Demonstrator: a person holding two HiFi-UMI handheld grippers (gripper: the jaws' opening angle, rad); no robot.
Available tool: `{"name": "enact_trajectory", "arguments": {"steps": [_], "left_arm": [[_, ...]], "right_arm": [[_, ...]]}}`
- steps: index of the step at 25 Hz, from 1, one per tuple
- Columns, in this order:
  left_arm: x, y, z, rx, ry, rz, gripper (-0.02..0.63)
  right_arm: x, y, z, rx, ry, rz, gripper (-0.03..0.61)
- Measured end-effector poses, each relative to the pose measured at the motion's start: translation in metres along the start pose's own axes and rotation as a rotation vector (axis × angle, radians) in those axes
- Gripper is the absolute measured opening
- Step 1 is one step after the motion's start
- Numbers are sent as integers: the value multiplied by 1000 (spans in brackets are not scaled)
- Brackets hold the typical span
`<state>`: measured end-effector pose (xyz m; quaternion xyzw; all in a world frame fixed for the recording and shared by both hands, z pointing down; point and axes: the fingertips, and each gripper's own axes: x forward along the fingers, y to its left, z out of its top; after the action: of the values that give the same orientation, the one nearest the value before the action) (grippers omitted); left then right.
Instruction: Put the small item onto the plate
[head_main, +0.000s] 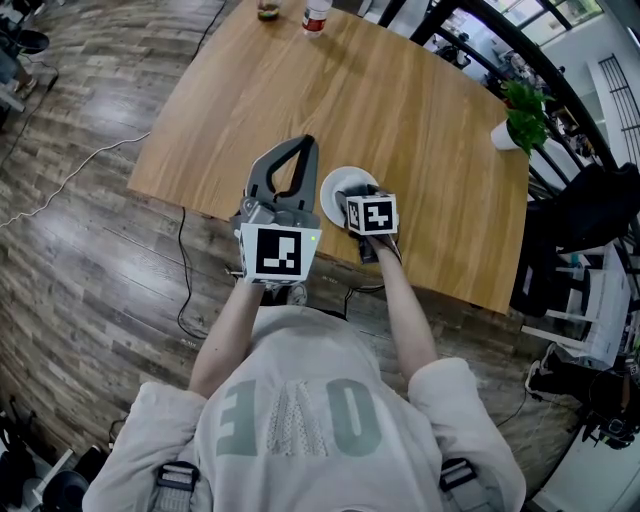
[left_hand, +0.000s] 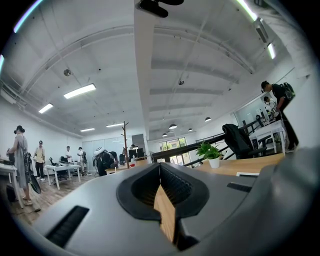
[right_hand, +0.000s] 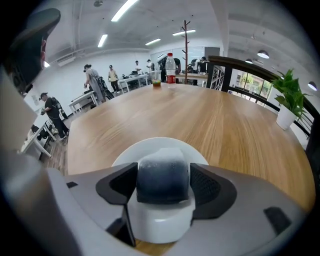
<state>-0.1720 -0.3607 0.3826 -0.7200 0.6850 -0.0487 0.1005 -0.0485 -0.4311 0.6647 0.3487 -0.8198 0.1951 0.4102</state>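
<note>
- Right gripper (right_hand: 162, 186) pinching the dark item (right_hand: 162, 172), one pad on each side, probably to carry it level and steady.
- Item directly over the white plate (right_hand: 197, 154), rim showing ahead of the jaws; touching it or not, cannot tell.
- Left gripper (left_hand: 161, 187) pressed together on nothing, raised off the table (head_main: 400, 90) and aimed across the room, seemingly parked clear of the work.
- Likely remaining: spread the right jaws to release.

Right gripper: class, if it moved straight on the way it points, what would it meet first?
Most likely the white plate just beyond the right gripper, shut on a small dark item; its height is unclear.
</note>
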Motion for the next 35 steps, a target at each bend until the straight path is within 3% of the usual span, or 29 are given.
{"name": "enact_trajectory", "arguments": {"steps": [6,10,13,19,20,21,22,23,28,35], "left_arm": [[-5,-3,5,0,0,2,9],[-9,-3,9,6,-12,8,8],[-10,1,13,3,-18,12,9],[-6,8,41,-29,-70,16,9],[-5,8,48,-38,-84,15,9],[-6,7,56,-48,-97,13,8],[-7,6,63,-56,-110,10,9],[-9,6,70,-63,-122,7,9],[-16,8,106,-88,-179,4,9],[-21,8,141,-57,-259,-24,8]], "right_arm": [[-7,-4,2,-54,-6,-27,311],[-31,0,37,-81,-112,-11,313],[-69,-1,88,-37,-279,1,313],[-213,10,203,39,-754,28,308],[-238,14,213,41,-830,20,297],[-263,16,219,46,-904,-3,239],[-285,17,222,52,-972,-39,133],[-305,16,222,56,-1032,-84,87],[-357,21,202,13,-1184,-252,29],[-362,22,155,67,-1148,-312,17]]}}
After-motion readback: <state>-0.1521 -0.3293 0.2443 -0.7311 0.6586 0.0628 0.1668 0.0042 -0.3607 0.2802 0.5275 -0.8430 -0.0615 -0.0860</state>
